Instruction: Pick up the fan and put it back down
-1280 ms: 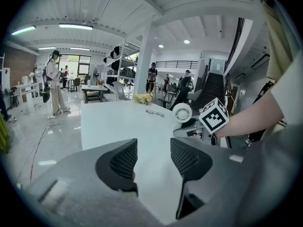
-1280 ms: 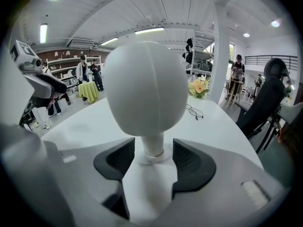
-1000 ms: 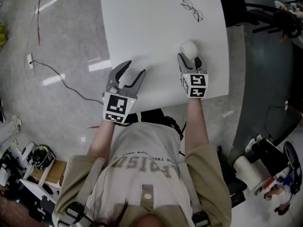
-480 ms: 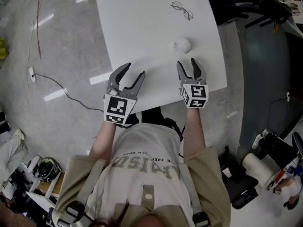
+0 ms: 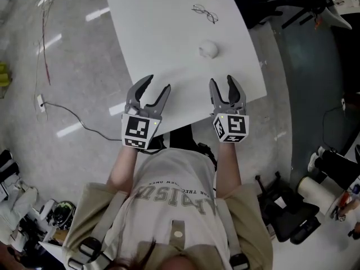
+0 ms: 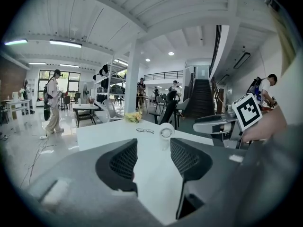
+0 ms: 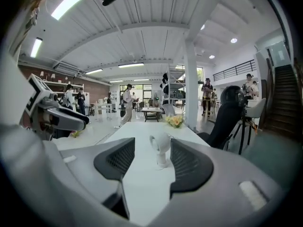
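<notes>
Head view, looking steeply down: a white table with a small white fan standing upright on it, right of centre, nearer the near edge than a pair of glasses lying toward the far edge. The fan touches neither gripper. The left gripper is held over the near edge of the table, left of the fan and well apart from it; its jaws are spread and nothing lies between them. The right gripper is held over the near right edge, with the fan beyond its tips on the far side; its jaws are likewise released and empty. In the right gripper view the fan appears in the gap between the two dark ribbed pads but farther off on the tabletop, clear of both. A bunch of yellow flowers sits at the table's far end. A cable trails across the floor at left.
</notes>
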Action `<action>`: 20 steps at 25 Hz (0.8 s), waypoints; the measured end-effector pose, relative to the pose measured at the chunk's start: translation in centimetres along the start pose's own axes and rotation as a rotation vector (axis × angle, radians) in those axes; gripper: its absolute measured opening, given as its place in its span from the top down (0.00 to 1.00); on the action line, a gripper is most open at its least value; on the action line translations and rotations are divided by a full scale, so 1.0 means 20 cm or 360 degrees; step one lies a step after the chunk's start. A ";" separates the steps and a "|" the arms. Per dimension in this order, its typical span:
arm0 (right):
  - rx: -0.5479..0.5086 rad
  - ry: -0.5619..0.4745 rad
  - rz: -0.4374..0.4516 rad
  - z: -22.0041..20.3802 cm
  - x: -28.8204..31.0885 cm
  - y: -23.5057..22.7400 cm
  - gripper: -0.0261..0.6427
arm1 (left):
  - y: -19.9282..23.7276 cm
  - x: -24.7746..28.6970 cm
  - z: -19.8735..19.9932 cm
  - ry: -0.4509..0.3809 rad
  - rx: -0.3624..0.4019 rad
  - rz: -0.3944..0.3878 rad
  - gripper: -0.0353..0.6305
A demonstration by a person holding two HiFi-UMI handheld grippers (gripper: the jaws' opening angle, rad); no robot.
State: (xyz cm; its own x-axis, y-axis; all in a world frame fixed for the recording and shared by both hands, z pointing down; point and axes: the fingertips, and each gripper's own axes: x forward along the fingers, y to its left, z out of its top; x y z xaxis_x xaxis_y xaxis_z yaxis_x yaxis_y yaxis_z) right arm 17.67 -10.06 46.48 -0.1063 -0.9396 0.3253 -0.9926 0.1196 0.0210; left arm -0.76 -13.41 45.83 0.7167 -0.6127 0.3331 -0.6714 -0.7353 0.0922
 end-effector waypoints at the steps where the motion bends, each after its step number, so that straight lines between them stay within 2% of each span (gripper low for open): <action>1: 0.0005 -0.0025 -0.0014 0.03 -0.03 0.01 0.62 | 0.00 -0.01 0.02 -0.0013 0.0005 0.0000 0.61; 8: 0.0056 -0.0111 -0.0104 0.18 -0.23 0.04 0.62 | -0.02 -0.10 0.13 -0.0127 0.0045 -0.0012 0.61; 13: 0.0007 -0.0142 -0.0144 0.24 -0.35 0.09 0.63 | -0.03 -0.18 0.20 -0.0182 0.0072 -0.0024 0.64; 20: -0.0053 -0.0204 -0.0189 0.33 -0.46 0.15 0.73 | -0.03 -0.25 0.28 -0.0251 0.0107 -0.0016 0.66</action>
State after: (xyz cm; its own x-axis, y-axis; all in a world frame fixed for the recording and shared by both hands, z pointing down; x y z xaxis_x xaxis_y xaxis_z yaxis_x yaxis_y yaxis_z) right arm 15.39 -3.13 37.28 0.0029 -0.9807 0.1957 -0.9964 0.0138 0.0842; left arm -2.89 -11.62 38.86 0.7476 -0.6392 0.1804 -0.6537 -0.7561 0.0302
